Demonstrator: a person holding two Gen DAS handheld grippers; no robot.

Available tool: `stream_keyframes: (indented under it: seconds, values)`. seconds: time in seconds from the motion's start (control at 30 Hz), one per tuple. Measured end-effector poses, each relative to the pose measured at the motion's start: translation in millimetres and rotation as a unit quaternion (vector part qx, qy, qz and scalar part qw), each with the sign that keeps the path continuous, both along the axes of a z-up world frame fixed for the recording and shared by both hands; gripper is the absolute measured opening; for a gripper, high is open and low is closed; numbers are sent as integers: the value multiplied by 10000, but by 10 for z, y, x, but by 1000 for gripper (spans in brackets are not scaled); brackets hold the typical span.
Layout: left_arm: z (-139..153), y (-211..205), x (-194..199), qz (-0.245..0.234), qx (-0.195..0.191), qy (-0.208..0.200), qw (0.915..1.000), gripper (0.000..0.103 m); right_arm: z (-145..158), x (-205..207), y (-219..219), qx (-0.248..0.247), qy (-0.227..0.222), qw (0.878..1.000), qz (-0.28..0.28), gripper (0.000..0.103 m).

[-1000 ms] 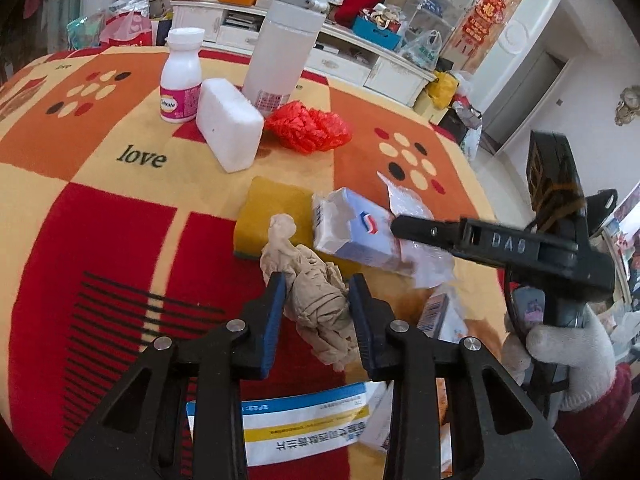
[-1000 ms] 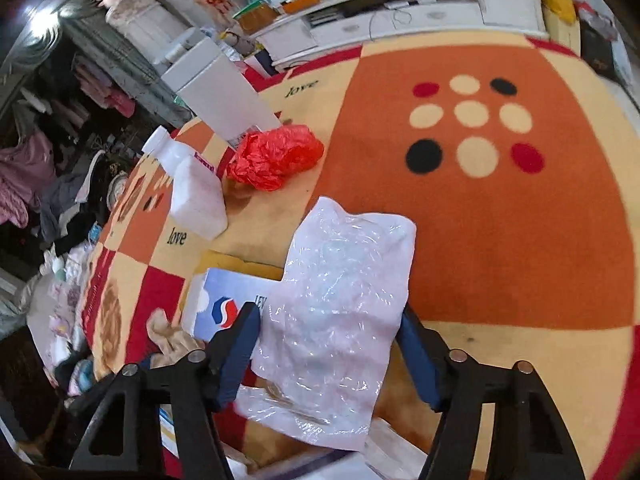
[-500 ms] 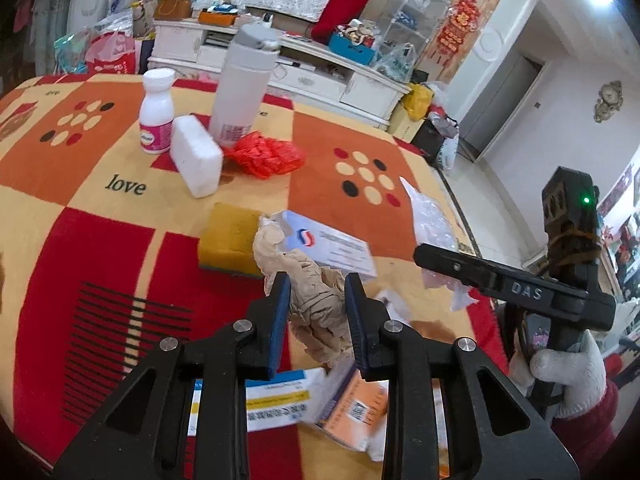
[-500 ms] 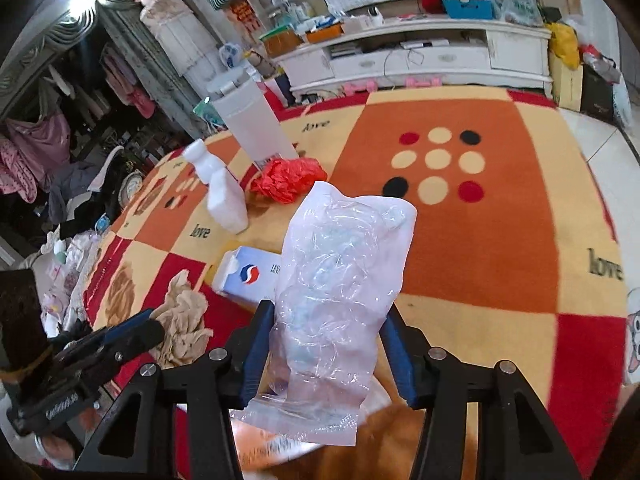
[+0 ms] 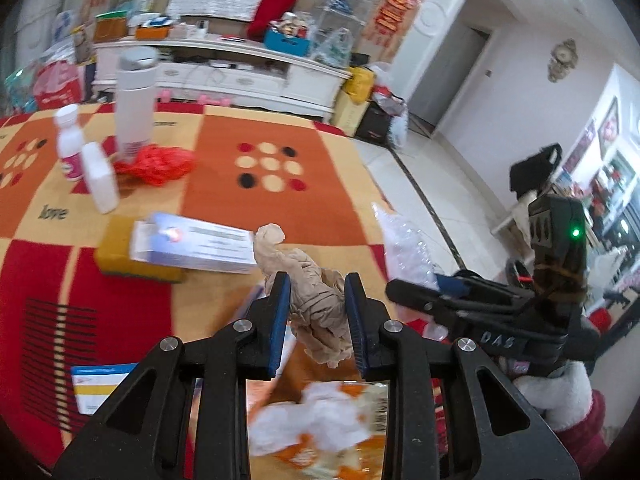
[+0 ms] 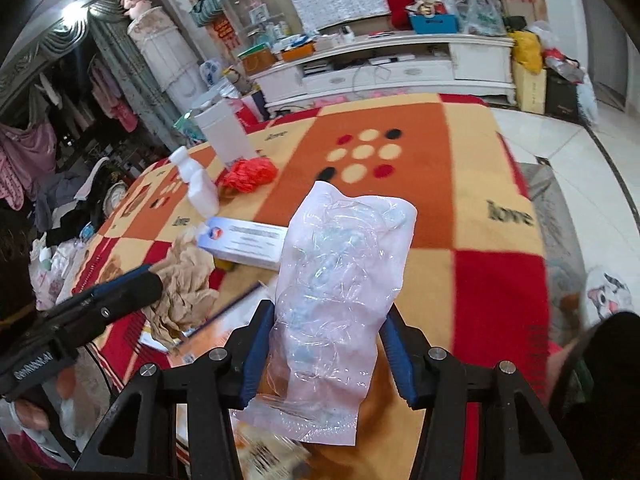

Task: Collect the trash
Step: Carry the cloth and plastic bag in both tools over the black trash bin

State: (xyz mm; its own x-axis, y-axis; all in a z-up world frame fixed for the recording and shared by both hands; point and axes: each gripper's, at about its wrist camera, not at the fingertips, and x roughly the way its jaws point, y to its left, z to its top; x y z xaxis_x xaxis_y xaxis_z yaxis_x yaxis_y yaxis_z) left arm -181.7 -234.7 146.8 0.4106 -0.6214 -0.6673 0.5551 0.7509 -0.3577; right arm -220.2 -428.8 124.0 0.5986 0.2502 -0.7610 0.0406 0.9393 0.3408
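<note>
In the left wrist view my left gripper (image 5: 316, 280) is shut on a crumpled beige paper wad (image 5: 280, 248), held clear above the patterned tablecloth (image 5: 260, 128). The right wrist view shows my right gripper (image 6: 328, 312) shut on a crinkled clear plastic bag (image 6: 344, 248), whose top sticks up past the pads. In the left wrist view, the right gripper (image 5: 404, 288) is to the right, with the bag (image 5: 404, 248) at its tip and a white-gloved hand (image 5: 552, 392) on it. The left gripper (image 6: 148, 284) and the paper wad (image 6: 184, 280) appear at the left of the right wrist view.
On the cloth lie a blue-white box (image 5: 192, 246) on a yellow sponge (image 5: 120, 256), a red plastic bag (image 5: 154, 164), a white flask (image 5: 134, 100), a pill bottle (image 5: 68, 140), a white block (image 5: 100, 176), a leaflet (image 5: 96, 384) and blurred wrappers (image 5: 320, 420). Tiled floor (image 5: 420, 168) is at right.
Both grippers have lifted and drawn back from the table, carrying the paper wad and the plastic bag. The right jaws have narrowed onto the bag.
</note>
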Motion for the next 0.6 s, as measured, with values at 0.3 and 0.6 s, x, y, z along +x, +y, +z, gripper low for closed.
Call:
stream_keyframes:
  seconds: [0.3,0.6]
  values:
    - [31,-591,-205,-535,25,30,9986,25,-63,-413,-425,-160,79,9987,-469,51]
    - [4,-1158,-445,-979,130,76,9951,25,-136,-798,-868,-305,145,9948,-957,51]
